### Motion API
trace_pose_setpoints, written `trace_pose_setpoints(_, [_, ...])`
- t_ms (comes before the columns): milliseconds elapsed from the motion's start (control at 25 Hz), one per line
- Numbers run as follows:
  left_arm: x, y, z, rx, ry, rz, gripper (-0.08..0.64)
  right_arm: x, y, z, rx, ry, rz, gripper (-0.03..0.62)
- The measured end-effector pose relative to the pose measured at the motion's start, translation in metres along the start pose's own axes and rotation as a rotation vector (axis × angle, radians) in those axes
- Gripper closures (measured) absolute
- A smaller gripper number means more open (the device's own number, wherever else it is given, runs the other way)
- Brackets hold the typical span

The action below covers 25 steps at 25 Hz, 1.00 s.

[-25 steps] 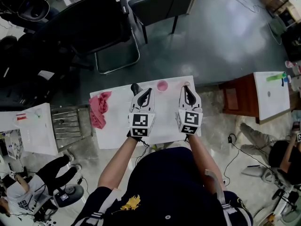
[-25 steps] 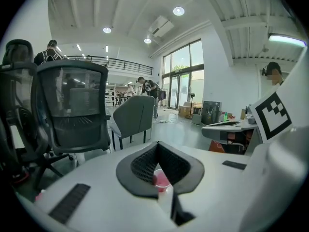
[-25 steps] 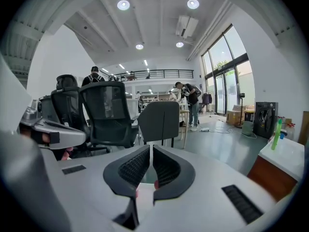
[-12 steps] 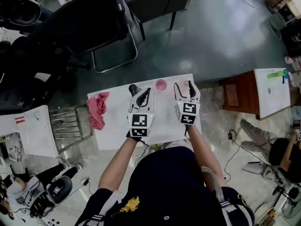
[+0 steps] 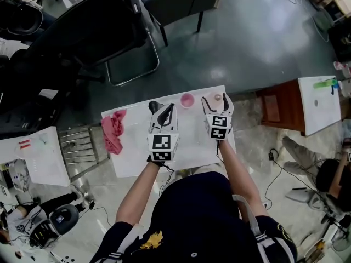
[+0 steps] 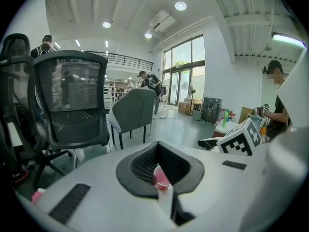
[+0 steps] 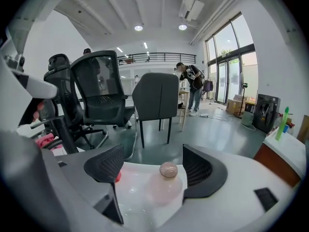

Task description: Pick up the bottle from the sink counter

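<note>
A small pale pink bottle (image 5: 218, 97) with a round cap stands near the far right edge of the white counter (image 5: 134, 158). My right gripper (image 5: 215, 99) is around it with jaws opening; in the right gripper view the bottle (image 7: 164, 190) sits between the pads (image 7: 200, 166), which do not touch it. My left gripper (image 5: 160, 108) rests over the counter's middle, shut and empty. In the left gripper view a pink cup (image 6: 161, 179) shows just beyond the shut jaws of the left gripper (image 6: 158, 153).
The pink cup (image 5: 187, 99) stands between the two grippers at the far edge. A pink cloth (image 5: 112, 130) lies at the counter's left end. Office chairs (image 5: 104, 37) stand beyond the counter, a wire rack (image 5: 82, 147) to its left, a brown stand (image 5: 277, 111) to its right.
The right gripper went from shut to wide open and moved forward, so that the bottle now stands between its jaws. The left gripper has stayed shut and has hardly moved.
</note>
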<state>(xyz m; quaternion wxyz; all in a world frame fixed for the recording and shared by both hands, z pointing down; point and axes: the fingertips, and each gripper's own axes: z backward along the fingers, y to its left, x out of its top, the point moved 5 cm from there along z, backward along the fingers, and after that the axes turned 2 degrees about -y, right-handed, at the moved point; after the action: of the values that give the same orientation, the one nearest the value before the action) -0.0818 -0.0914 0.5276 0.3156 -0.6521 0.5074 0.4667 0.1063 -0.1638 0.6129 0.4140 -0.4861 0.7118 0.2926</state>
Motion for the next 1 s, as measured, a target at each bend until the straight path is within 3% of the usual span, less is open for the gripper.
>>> trace_pose_setpoints(200, [-0.001,-0.003,-0.003,-0.002,-0.001,0.003,0.545,-0.027,-0.013,-0.021,-0.018,0.047,-0.017,0.193])
trace_pose_setpoints(400, [0.0,-0.001,-0.003,0.006,0.008,0.006,0.545,-0.049,-0.017,-0.041,0.019,0.053,-0.104,0.15])
trace_pose_setpoints(1000, [0.001,0.002,-0.018,0.027,0.01,0.046,0.545,-0.08,-0.031,-0.078,-0.004,0.132,-0.088,0.126])
